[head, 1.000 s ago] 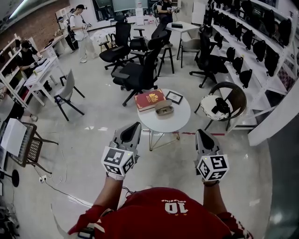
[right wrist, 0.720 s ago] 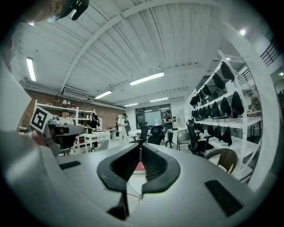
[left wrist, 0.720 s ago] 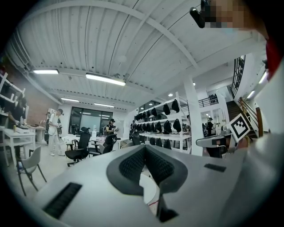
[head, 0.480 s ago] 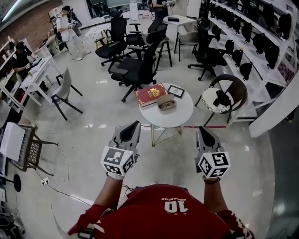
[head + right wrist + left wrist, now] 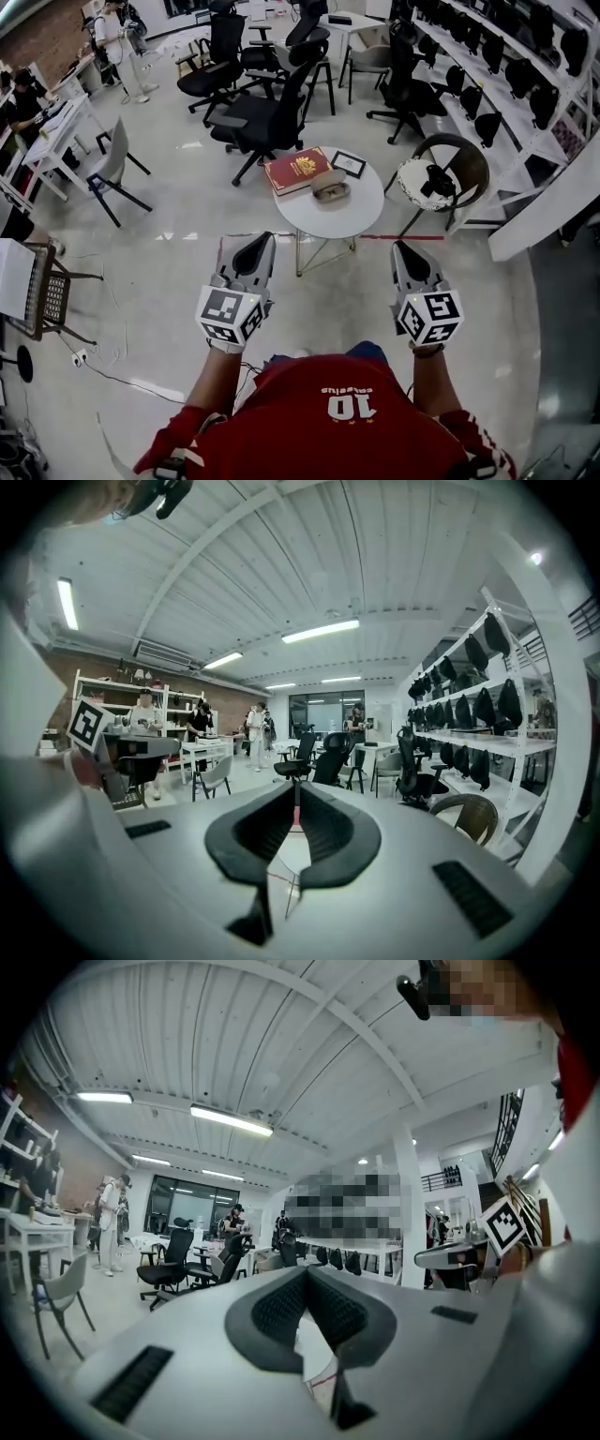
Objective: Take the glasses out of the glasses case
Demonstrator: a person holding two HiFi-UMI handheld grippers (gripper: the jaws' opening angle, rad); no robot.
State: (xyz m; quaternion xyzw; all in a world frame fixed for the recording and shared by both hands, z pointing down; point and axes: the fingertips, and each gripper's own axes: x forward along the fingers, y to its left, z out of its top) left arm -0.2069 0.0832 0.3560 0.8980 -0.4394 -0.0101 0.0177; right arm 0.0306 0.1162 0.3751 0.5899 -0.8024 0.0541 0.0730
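On the round white bench, well ahead of both grippers, the glasses case is lying just beside a red book and a small frame. The left gripper and right gripper are hanging over the floor.

In the left gripper view, the fingers are pressing together, holding nothing.

In the right gripper view, the fingers are touching too, also empty.

One case, one book
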